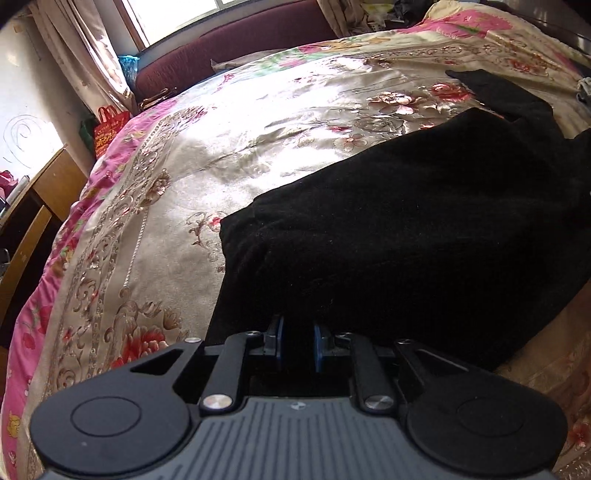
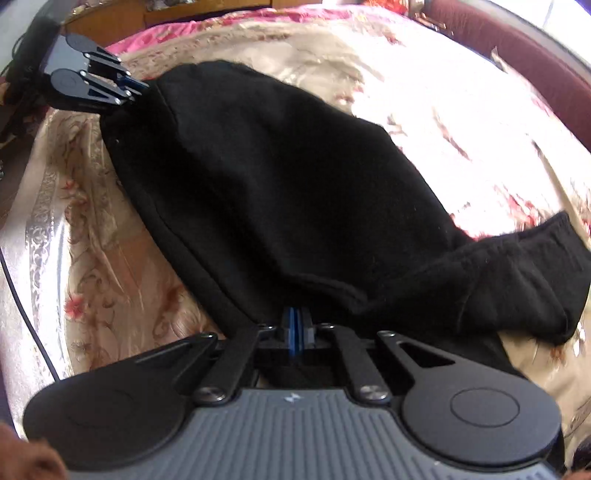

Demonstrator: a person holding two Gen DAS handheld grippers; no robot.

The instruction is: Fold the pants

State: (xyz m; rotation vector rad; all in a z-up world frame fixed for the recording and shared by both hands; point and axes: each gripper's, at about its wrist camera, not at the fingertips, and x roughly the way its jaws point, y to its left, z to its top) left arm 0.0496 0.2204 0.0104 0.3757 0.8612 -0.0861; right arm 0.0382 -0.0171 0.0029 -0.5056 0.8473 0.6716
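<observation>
Both grippers carry black pants [image 1: 388, 229] above a bed. Nearest in the left wrist view, the left gripper [image 1: 298, 341] has its blue pads narrowly apart with dark cloth bunched between them, gripping the pants' near edge. In the right wrist view, the right gripper [image 2: 295, 328] is pinched almost fully closed on another part of that edge; the left gripper [image 2: 135, 88] shows there at the pants' far left corner.

Risks, as judged: the left grip looks the looser, so thick cloth could slide out if the pants are pulled taut. The loose leg end [image 2: 535, 273] on the pants' right sags, already doubled over, and may land creased or drag across the slippery coverlet, skewing the fold.

Under and beyond the pants lies the bedspread [image 1: 221, 155], glossy cream satin with red and pink flowers and a pink border, glaring in sunlight. Left of the pants, past the bed edge, stands wooden furniture [image 1: 44, 192] and a red bag [image 1: 109, 127]. Farthest from the pants: a maroon headboard [image 1: 236, 40], curtain [image 1: 92, 48] and bright window [image 1: 192, 14].
</observation>
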